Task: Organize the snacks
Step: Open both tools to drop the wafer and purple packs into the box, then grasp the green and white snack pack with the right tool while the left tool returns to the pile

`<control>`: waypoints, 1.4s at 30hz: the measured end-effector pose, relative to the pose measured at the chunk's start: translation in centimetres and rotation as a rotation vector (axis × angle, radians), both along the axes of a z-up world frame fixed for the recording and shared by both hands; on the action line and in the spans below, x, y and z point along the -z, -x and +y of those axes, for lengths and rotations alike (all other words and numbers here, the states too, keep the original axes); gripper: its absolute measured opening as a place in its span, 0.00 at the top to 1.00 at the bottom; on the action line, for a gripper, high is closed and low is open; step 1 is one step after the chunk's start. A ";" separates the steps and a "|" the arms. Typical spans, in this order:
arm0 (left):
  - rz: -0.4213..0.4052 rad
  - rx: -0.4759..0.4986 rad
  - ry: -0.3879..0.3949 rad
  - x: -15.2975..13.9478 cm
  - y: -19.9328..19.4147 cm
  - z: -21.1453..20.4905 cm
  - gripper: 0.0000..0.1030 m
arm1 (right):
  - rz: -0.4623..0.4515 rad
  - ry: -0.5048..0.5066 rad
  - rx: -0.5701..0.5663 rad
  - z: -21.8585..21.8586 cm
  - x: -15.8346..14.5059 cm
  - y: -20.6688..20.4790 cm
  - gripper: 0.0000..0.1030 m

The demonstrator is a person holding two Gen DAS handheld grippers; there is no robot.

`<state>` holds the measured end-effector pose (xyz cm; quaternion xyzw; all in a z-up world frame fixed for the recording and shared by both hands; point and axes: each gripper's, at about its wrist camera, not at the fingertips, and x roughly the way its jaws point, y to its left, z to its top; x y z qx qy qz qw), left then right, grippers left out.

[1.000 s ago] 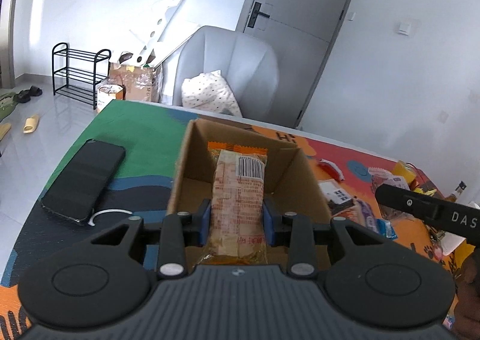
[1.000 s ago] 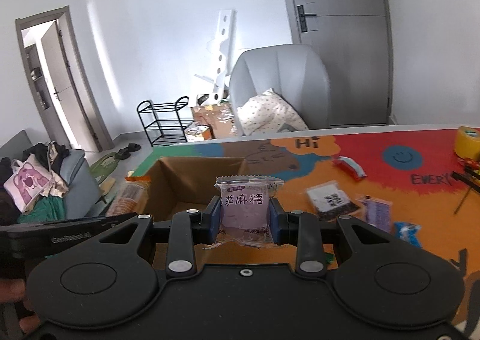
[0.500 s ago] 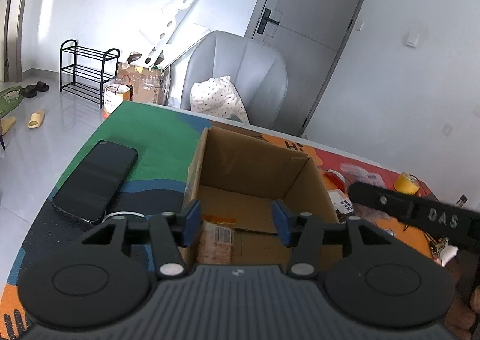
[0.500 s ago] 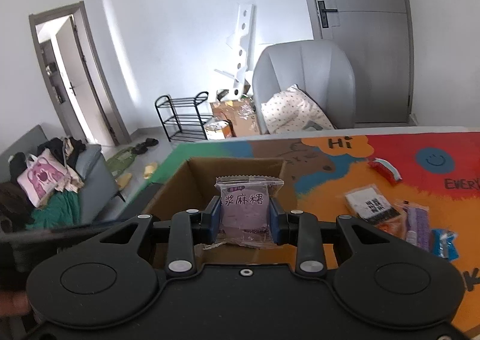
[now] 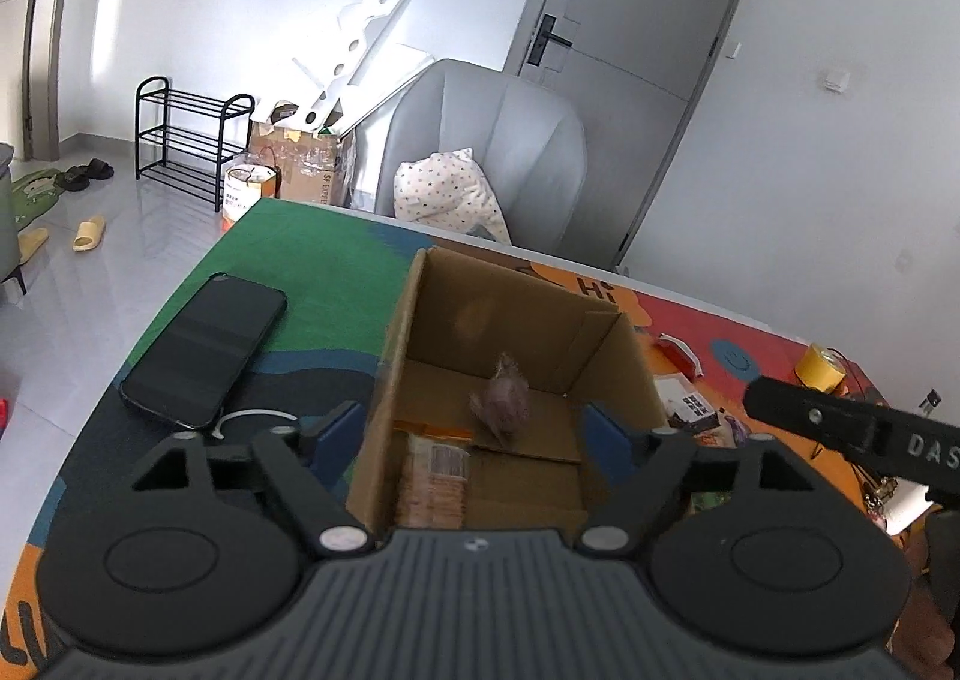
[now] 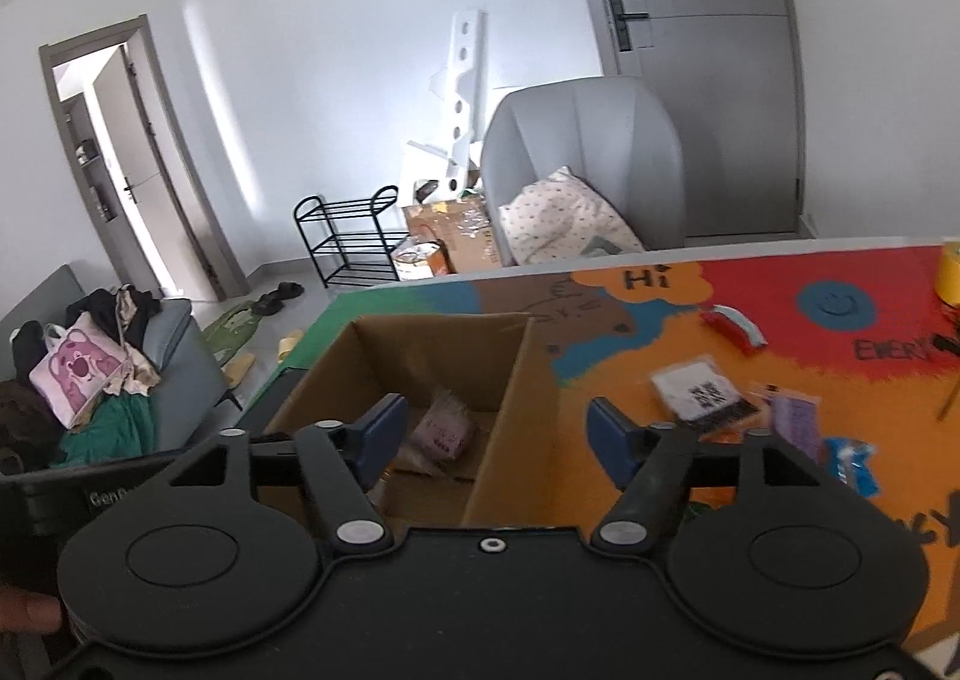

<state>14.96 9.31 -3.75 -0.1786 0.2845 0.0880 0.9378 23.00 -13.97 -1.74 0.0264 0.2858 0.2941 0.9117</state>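
Observation:
An open cardboard box [image 5: 414, 332] [image 6: 522, 380] stands on the colourful table mat. An orange biscuit pack [image 5: 435, 470] lies on its floor. A purple snack pack [image 5: 504, 398] [image 6: 444, 428] is inside the box, blurred, above or on its floor. My left gripper [image 5: 468, 437] is open and empty above the box's near edge. My right gripper [image 6: 498, 434] is open and empty above the box's right wall. Several more snack packs [image 6: 702, 395] lie on the mat to the right of the box.
A black phone [image 5: 204, 347] lies on the mat left of the box. A yellow tape roll [image 5: 819, 365] sits at the far right. A grey chair [image 5: 486, 152] with a dotted pillow stands behind the table. A shoe rack [image 5: 186, 140] stands on the floor.
My left gripper opened and dropped the orange biscuit pack into the box. My right gripper then opened and let the purple pack fall into the box.

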 end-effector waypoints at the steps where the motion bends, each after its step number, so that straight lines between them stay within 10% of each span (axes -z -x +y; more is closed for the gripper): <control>1: -0.005 0.003 -0.010 -0.1 0.1 -0.4 0.14 | 0.003 0.000 0.006 -0.4 0.0 0.2 0.27; 11: -0.030 0.050 -0.041 -0.9 0.4 -3.4 0.00 | 0.009 -0.020 0.073 -4.8 -0.3 1.0 0.01; 42: -0.004 0.203 -0.070 0.1 0.7 -13.6 0.03 | 0.102 -0.031 0.192 -14.9 3.8 1.5 0.07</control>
